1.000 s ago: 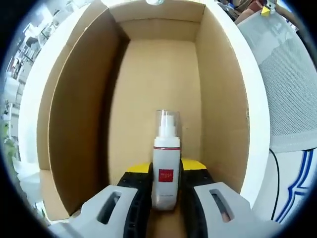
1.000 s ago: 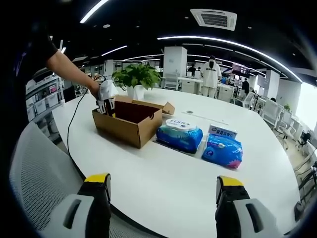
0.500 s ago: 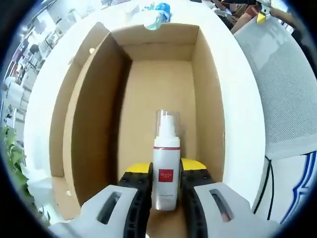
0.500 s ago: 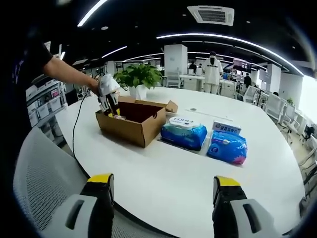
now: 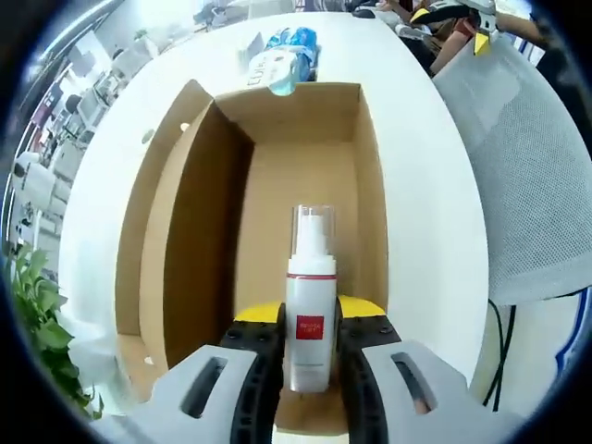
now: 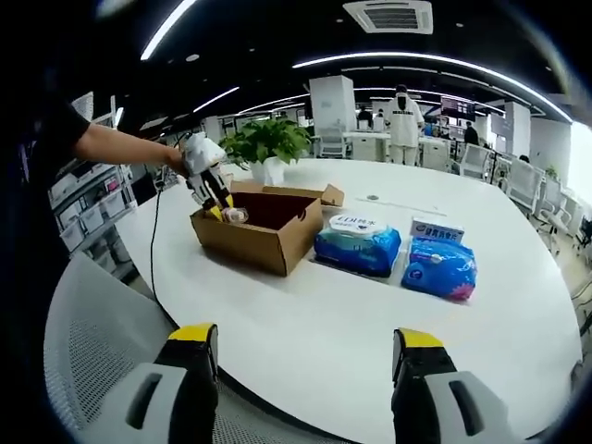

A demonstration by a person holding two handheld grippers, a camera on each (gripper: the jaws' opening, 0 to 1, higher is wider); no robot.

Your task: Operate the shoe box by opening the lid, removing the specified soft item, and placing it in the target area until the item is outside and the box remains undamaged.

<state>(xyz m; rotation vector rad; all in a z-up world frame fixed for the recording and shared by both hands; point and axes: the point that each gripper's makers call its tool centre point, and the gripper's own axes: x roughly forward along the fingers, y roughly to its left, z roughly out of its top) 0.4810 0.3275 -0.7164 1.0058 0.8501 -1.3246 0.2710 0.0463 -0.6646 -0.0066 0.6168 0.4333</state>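
In the left gripper view, the left gripper (image 5: 311, 356) at bottom centre is clamped on a white pump bottle (image 5: 311, 314) with a clear cap and a red label. The bottle sits upright between the jaws, above the open cardboard shoe box (image 5: 176, 240) that occupies the frame centre. Two blue wipe packs (image 5: 282, 57) lie on the white table (image 5: 435, 185) beyond the box, at the top of the frame.

In the right gripper view, the right gripper (image 6: 301, 384) at the bottom stands wide apart, holding nothing. The box (image 6: 264, 245) is left of centre, with the bottle (image 6: 234, 215) at its left rim and a potted plant (image 6: 268, 148) behind it
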